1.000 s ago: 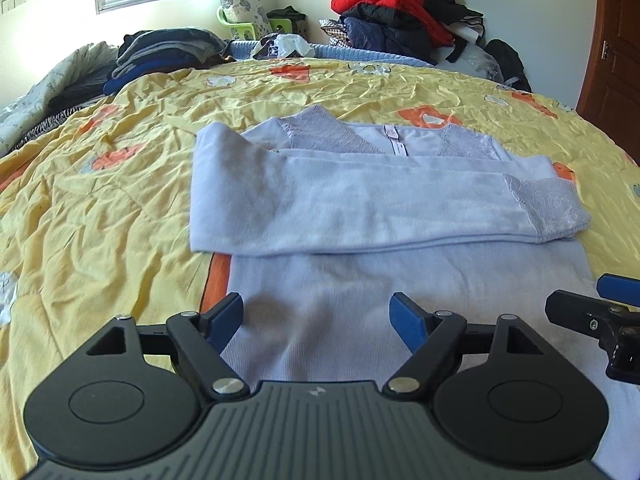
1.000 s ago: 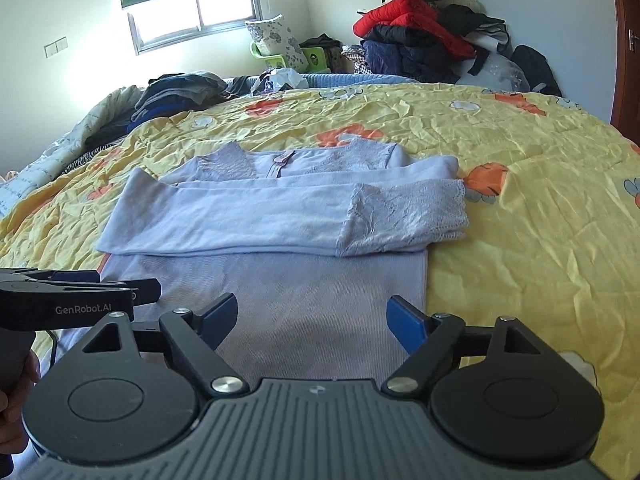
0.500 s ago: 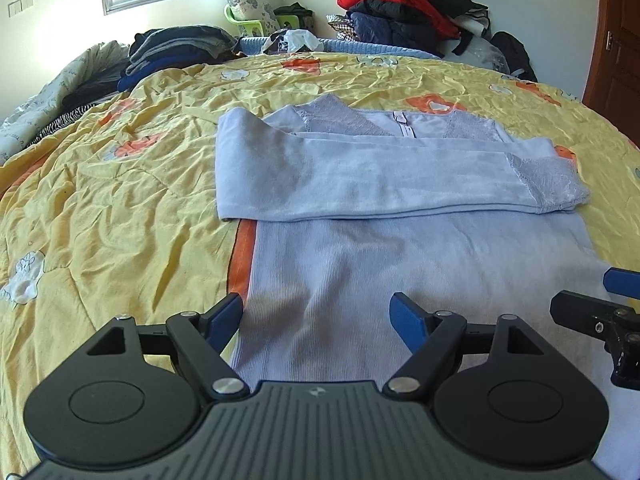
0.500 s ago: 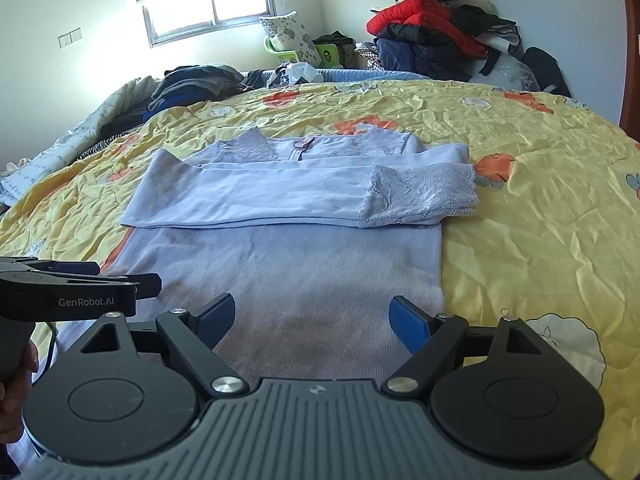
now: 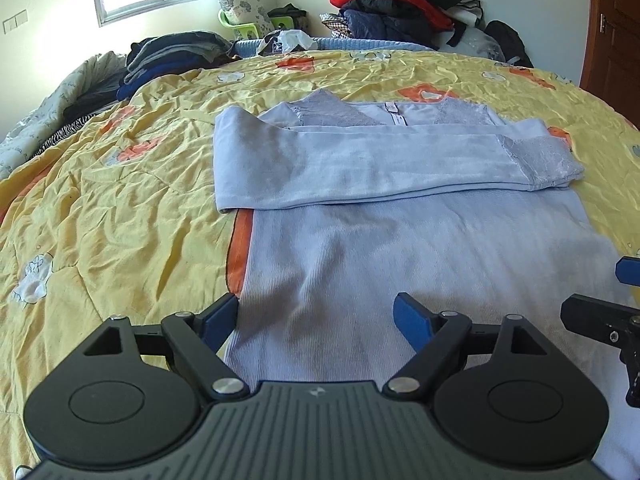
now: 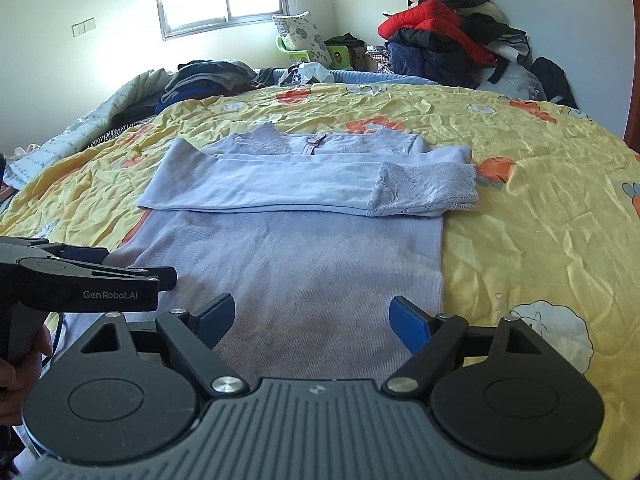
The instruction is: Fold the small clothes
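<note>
Nearest me, my left gripper (image 5: 316, 316) and right gripper (image 6: 312, 316) both stand wide apart, holding nothing, above the near hem of a pale lilac long-sleeved knit top (image 5: 400, 248). Its left hem edge lies just by the left gripper's left fingertip. Farther off, both sleeves are folded across its chest, lace cuff (image 6: 428, 190) rightward. Beneath lies a rumpled yellow flowered bedspread (image 6: 540, 208).

Pale lilac top (image 5: 400, 264) flat, face-up; both sleeves (image 6: 280, 188) folded across chest; cuffs apparently lace.
</note>
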`<state>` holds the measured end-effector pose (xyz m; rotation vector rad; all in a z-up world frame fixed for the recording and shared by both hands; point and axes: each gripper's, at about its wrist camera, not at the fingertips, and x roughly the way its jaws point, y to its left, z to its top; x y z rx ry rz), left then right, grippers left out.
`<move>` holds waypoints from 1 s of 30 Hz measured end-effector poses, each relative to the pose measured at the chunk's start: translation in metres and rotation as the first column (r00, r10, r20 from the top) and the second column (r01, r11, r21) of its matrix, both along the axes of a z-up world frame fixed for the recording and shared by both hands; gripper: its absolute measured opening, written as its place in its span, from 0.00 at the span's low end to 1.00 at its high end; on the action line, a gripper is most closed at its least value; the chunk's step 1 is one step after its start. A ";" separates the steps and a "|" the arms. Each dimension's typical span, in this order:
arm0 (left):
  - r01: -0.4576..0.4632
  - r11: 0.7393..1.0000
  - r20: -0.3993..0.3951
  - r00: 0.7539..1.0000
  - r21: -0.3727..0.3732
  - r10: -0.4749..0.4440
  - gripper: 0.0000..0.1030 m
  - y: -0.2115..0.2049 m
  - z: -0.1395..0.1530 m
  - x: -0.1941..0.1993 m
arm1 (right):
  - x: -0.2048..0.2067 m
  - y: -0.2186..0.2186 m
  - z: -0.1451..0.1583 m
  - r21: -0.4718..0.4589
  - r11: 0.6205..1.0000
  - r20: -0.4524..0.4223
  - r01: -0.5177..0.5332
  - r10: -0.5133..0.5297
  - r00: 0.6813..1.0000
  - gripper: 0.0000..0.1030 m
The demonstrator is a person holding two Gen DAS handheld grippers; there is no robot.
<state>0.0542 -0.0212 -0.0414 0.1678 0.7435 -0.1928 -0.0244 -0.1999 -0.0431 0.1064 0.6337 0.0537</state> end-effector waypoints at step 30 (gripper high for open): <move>-0.007 0.999 0.010 1.000 0.037 0.006 0.82 0.019 0.001 -0.029 | -0.038 0.021 -0.001 -0.038 0.997 -0.022 -0.074 0.073 0.997 0.84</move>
